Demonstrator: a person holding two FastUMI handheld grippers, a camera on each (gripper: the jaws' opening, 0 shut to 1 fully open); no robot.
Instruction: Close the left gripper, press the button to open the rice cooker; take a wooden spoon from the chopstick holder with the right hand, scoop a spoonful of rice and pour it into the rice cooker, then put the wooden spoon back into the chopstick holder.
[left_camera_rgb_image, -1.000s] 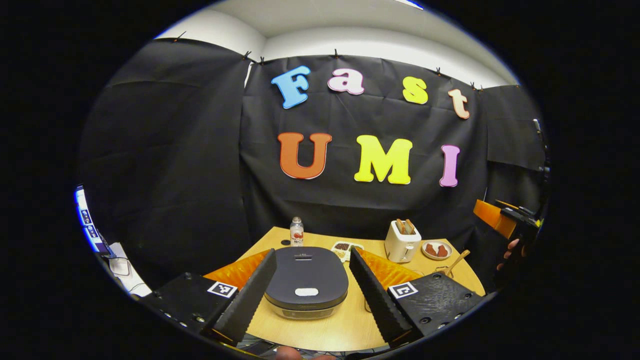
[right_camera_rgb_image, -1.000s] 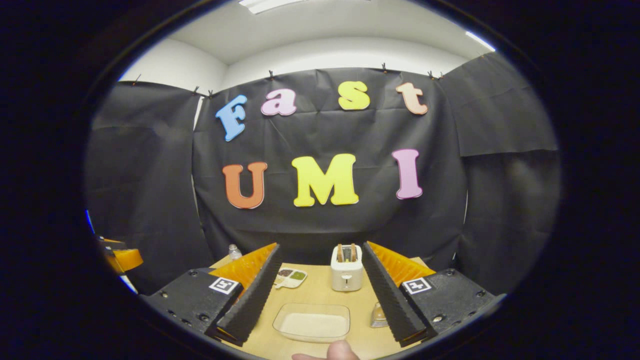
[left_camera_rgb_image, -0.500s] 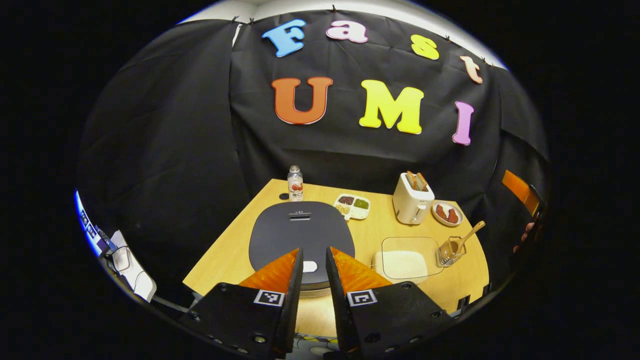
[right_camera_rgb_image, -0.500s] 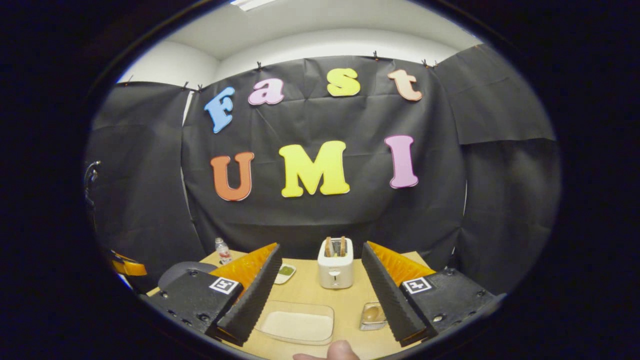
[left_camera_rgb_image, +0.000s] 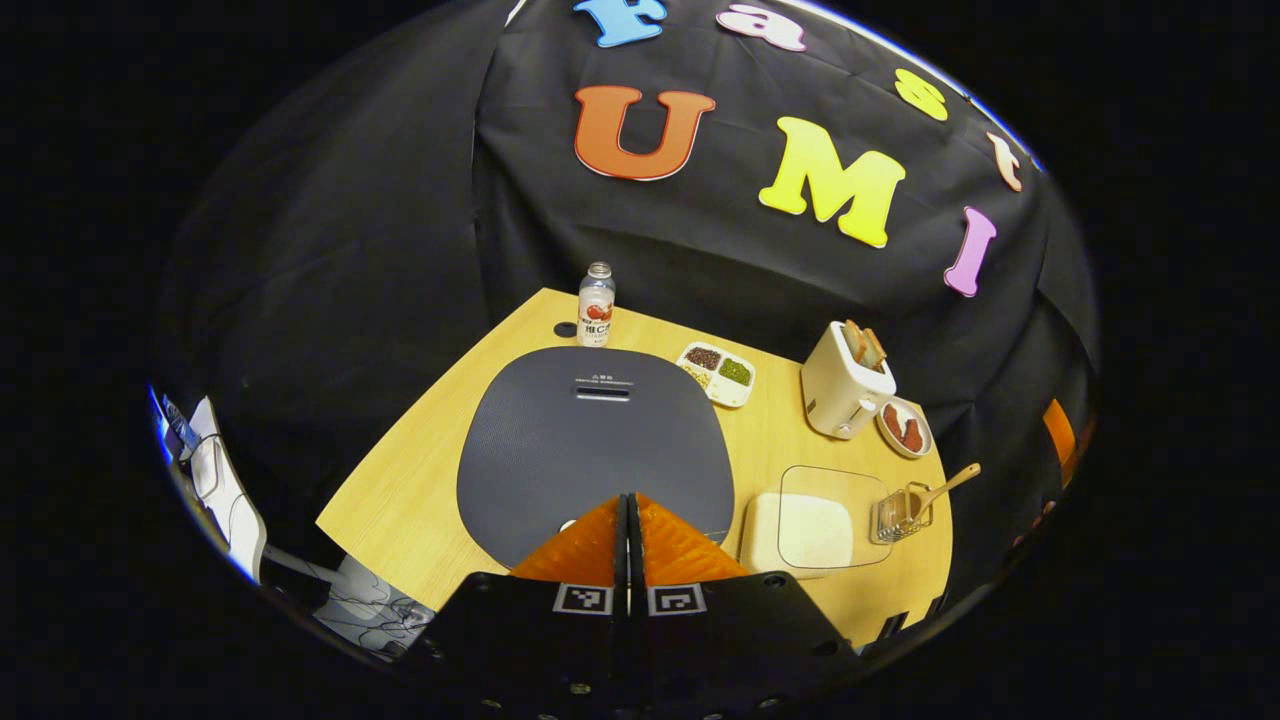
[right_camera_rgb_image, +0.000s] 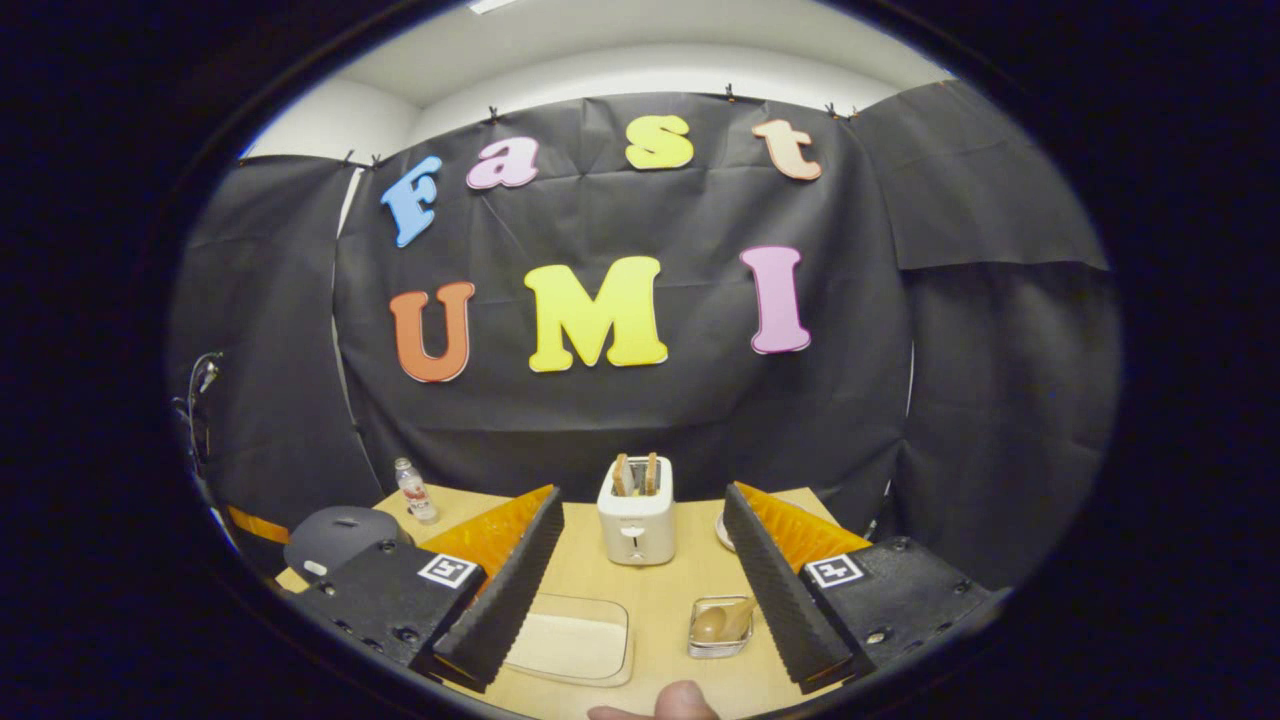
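Two grippers are at work over a wooden table (left_camera_rgb_image: 420, 480). In the left gripper view, the left gripper (left_camera_rgb_image: 628, 505) has its fingers pressed together with nothing between them, tips just above the front edge of the rice cooker (left_camera_rgb_image: 596, 440) — its dark lid is down. Right of the cooker sits a clear container of rice (left_camera_rgb_image: 815, 520), and just beside that the wire chopstick holder (left_camera_rgb_image: 897, 513) with the wooden spoon (left_camera_rgb_image: 945, 487) leaning out of it. A toaster (left_camera_rgb_image: 845, 385), a small plate (left_camera_rgb_image: 905, 428), a divided snack tray (left_camera_rgb_image: 718, 371) and a bottle (left_camera_rgb_image: 596, 305) stand farther back.

In the right gripper view, the right gripper (right_camera_rgb_image: 640, 585) is spread wide and empty, above the table near the holder — a fingertip (right_camera_rgb_image: 683, 700) shows at the bottom edge.
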